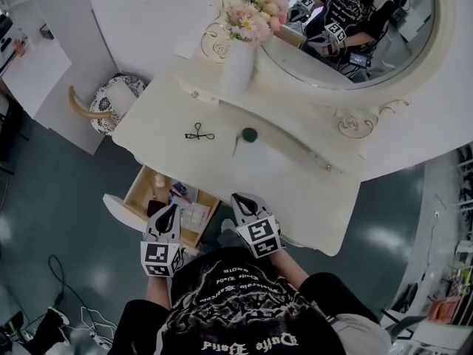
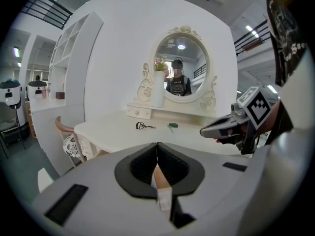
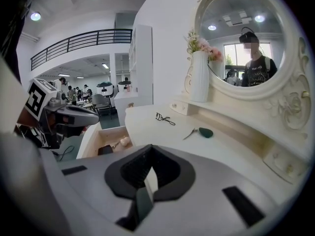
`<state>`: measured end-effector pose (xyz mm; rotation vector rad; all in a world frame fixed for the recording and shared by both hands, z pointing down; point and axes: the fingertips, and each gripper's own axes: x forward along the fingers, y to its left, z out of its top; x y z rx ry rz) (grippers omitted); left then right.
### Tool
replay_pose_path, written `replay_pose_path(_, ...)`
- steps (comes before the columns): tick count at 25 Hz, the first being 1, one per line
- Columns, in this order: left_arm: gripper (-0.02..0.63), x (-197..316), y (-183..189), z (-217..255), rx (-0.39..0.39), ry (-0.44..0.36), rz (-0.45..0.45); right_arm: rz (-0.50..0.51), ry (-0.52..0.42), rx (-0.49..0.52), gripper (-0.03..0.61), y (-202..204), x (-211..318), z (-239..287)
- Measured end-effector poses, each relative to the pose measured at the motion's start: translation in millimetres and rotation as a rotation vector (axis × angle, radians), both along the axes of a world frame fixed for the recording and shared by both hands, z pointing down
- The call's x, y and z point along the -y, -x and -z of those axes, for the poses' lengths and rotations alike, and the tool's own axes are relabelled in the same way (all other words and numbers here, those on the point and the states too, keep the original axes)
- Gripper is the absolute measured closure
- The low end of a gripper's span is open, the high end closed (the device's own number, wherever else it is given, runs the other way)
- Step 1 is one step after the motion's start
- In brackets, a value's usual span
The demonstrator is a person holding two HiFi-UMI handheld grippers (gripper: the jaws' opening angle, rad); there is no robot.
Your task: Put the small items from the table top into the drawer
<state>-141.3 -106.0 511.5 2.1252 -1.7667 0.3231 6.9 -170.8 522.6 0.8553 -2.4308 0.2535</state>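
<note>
On the white vanity top (image 1: 295,183) lie a black eyelash curler (image 1: 199,132), a round dark green item (image 1: 250,134) and, beside it, a thin silver clip (image 1: 235,146). The same curler (image 3: 165,118) and green item (image 3: 205,132) show in the right gripper view. The wooden drawer (image 1: 137,191) stands pulled out at the table's left front, with several small things inside. My left gripper (image 1: 171,211) hovers over the drawer's near end, jaws shut and empty. At the table's front edge my right gripper (image 1: 240,202) is also shut on nothing, well short of the items.
A white vase of flowers (image 1: 240,58) stands at the back left, in front of the oval mirror (image 1: 355,28). A chair with a lace cushion (image 1: 111,106) sits left of the table. Cables (image 1: 74,309) lie on the floor at lower left.
</note>
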Motion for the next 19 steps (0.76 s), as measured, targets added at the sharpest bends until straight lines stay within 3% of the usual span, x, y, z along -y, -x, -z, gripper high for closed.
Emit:
replay_pose_path(6,0.598,-2.1,0.6,-3.7,-0.004,0.008,0.001,0.054,-0.044,-0.048,0.569,3.7,-9.6,-2.7)
replay_pose_path(19,0.598,-10.8,3.7,-18.2,0.018,0.048,0.0,0.066,-0.038,-0.063,0.571,5.1,-14.0,-9.9)
